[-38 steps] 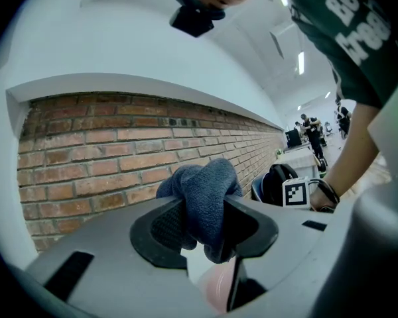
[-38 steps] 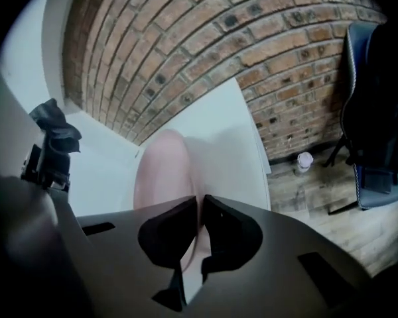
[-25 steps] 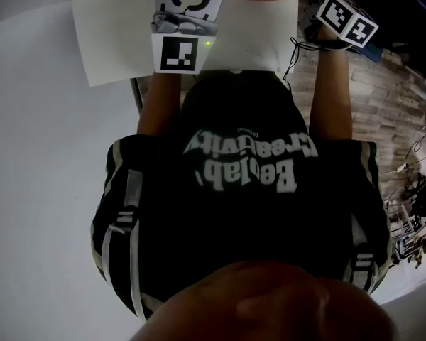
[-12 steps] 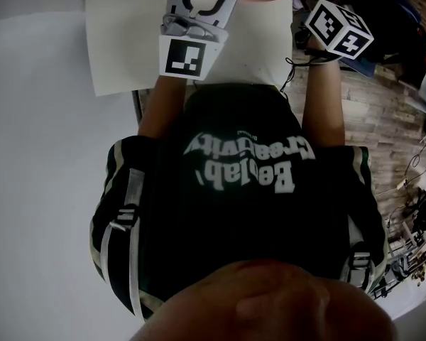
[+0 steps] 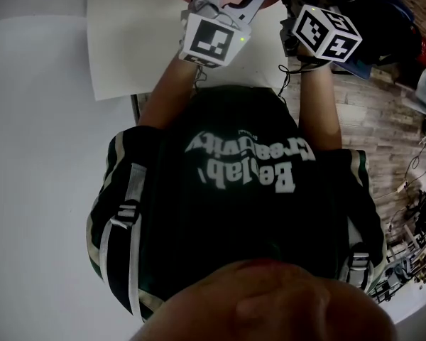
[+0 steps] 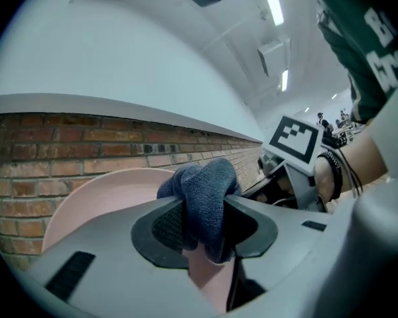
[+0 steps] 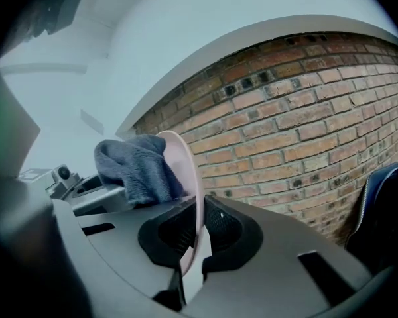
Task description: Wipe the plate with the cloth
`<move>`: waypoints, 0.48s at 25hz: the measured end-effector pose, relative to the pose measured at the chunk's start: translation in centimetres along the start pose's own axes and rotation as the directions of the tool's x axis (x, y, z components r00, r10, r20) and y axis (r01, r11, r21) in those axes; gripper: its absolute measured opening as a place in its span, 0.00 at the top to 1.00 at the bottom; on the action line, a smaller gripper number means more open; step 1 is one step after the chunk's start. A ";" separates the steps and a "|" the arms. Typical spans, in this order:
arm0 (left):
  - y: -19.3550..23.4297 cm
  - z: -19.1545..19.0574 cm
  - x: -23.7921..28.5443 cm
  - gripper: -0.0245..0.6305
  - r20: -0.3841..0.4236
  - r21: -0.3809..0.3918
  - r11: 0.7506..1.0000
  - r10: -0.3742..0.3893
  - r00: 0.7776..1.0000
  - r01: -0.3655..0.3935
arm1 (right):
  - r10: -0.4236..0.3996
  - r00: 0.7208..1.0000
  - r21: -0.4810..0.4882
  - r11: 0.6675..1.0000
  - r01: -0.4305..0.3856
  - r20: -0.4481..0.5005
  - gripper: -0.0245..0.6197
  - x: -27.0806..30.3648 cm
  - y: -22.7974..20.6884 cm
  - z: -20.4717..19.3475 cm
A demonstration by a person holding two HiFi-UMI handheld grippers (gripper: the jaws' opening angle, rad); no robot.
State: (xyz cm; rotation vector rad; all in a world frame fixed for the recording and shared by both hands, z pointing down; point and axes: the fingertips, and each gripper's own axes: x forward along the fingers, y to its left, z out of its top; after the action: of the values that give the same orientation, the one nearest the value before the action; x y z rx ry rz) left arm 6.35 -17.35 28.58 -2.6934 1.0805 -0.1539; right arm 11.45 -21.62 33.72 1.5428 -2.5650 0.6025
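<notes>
The person stands over the near edge of a white worktop (image 5: 128, 41), wearing a dark shirt (image 5: 241, 190) with pale lettering across the chest. Both forearms are raised in front of the body and brought close together.

The left tool (image 6: 202, 224) is clenched on a blue-grey cloth (image 6: 202, 191). The fabric is bunched between the dark pads, and a thick fold bulges out past the tips.

The right tool (image 7: 198, 234) sits just beside it, its marker cube (image 5: 325, 33) near the left one's. Its jaws are nipped tight on the rim of a pale pink plate (image 7: 186, 171). The plate is held up off the worktop on edge, so from along that tool it shows as a thin upright curve.

The bunched cloth lies against the plate's broad face, on the side towards the left tool. From the left gripper view, that pink face spreads out directly behind the wad of cloth.

Beyond both tools is a red brick wall (image 7: 305, 111), capped by a pale ledge, with the white ceiling and its strip lights above.
</notes>
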 end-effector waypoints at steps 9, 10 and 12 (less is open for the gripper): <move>1.8 0.4 1.6 0.77 -0.064 0.030 0.998 0.052 0.997 -0.050 | 0.052 0.998 -0.040 0.998 -0.051 0.027 0.95 -1.1 1.9 0.3; 1.9 0.4 1.7 0.77 -0.072 0.035 0.998 0.059 0.996 -0.057 | 0.051 0.998 -0.040 0.998 -0.050 0.032 0.95 -1.1 1.7 0.5; 2.3 0.5 1.8 0.77 -0.084 0.040 0.997 0.075 0.994 -0.072 | 0.048 0.998 -0.038 0.998 -0.047 0.040 0.95 -1.2 1.5 0.6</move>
State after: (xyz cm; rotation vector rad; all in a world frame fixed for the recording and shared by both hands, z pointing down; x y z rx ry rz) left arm 6.21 -20.09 27.52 -2.6314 1.1883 -0.2760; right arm 10.84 -20.28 32.40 1.5021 -2.6339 0.5310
